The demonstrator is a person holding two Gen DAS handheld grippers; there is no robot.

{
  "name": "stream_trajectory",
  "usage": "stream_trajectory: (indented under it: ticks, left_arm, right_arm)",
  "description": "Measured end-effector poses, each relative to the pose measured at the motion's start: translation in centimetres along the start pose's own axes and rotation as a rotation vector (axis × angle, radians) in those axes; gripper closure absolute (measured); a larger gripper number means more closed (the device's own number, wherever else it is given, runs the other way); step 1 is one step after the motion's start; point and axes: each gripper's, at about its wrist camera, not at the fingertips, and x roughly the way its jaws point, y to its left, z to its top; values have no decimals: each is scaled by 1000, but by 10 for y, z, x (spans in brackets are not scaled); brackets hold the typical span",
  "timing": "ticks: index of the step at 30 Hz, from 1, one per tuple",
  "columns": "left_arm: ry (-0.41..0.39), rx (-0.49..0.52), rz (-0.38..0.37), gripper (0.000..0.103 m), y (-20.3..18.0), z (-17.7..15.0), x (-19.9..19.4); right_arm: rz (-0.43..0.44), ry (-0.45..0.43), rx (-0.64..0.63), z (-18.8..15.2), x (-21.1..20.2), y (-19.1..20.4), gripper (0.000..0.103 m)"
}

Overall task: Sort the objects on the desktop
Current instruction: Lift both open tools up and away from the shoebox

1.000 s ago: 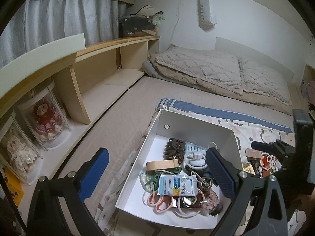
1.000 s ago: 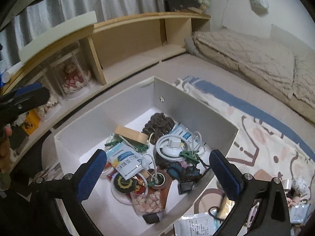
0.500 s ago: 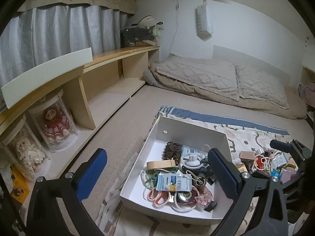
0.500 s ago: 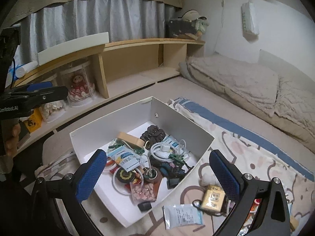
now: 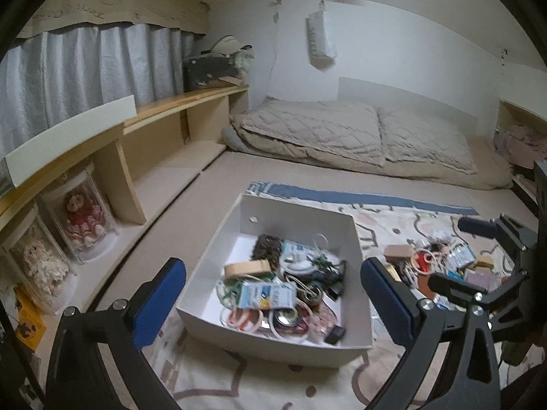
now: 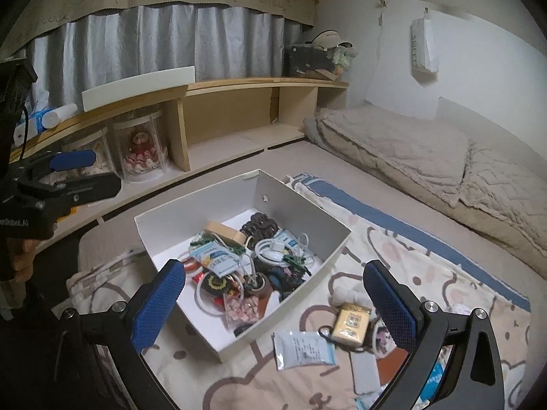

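Left wrist view shows the left gripper [image 5: 273, 294] wide open and holding nothing, up above the white box [image 5: 239, 335], which sits between its two blue fingers [image 5: 160, 300] and is full of little things like a blue-and-white packet [image 5: 266, 294] and a tan block [image 5: 247, 268]. Right wrist view shows the right gripper [image 6: 273, 300] also wide open and holding nothing, with the same box just ahead of it toward its left finger. A yellow packet [image 6: 352, 319] and a white pouch [image 6: 304, 348] lie on the patterned blanket [image 6: 427, 266] between its fingers, close to the right one.
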Motion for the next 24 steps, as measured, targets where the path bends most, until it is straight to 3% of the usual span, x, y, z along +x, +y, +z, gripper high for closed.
stream_trajectory:
  ticks: [11, 24]
  left_arm:
    - [-4, 35, -21, 0, -19, -19, -15]
    - [14, 49, -33, 0, -33, -43, -24]
  right_arm:
    - [-31, 7, 7, -21, -34, -11, 0]
    - [-55, 28, 36, -36, -46, -19, 0]
